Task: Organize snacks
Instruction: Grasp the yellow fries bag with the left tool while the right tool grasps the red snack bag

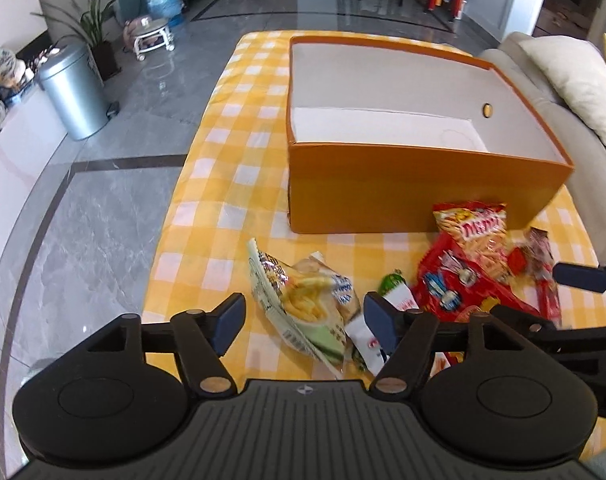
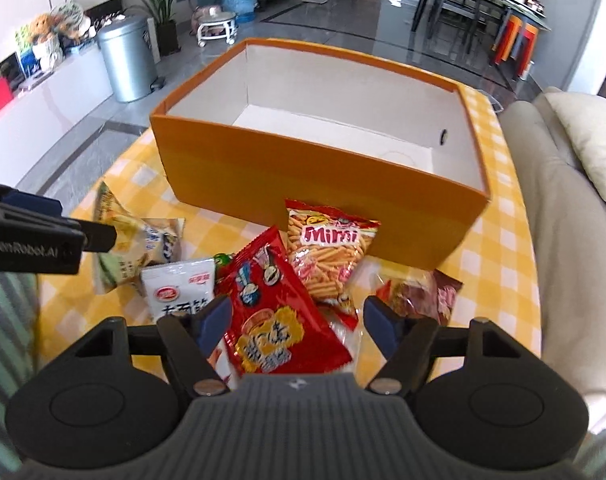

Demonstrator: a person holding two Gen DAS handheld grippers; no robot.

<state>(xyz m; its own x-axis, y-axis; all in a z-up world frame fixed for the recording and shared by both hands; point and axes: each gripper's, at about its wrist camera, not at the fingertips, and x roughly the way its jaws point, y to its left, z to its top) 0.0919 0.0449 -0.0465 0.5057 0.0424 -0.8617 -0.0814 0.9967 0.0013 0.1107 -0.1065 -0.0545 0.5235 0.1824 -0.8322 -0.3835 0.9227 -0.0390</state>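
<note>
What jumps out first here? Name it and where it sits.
The big orange box dominates, open and empty on the yellow checked tablecloth. In front of it lies a heap of snack bags: the red bag sits between the open right gripper, with the Mimi sticks bag just behind. The green-and-white chips bag lies between the open left gripper.

The orange stick-snack bag (image 2: 330, 258) leaning against the box reads "Mimi" in red letters. The side of the left tool (image 2: 31, 236), seen from the right wrist, carries "GenRobot.AI" in white. The white packet (image 2: 179, 294) and the red bag (image 2: 277, 308) bear Chinese characters, probably too blurred to read.
</note>
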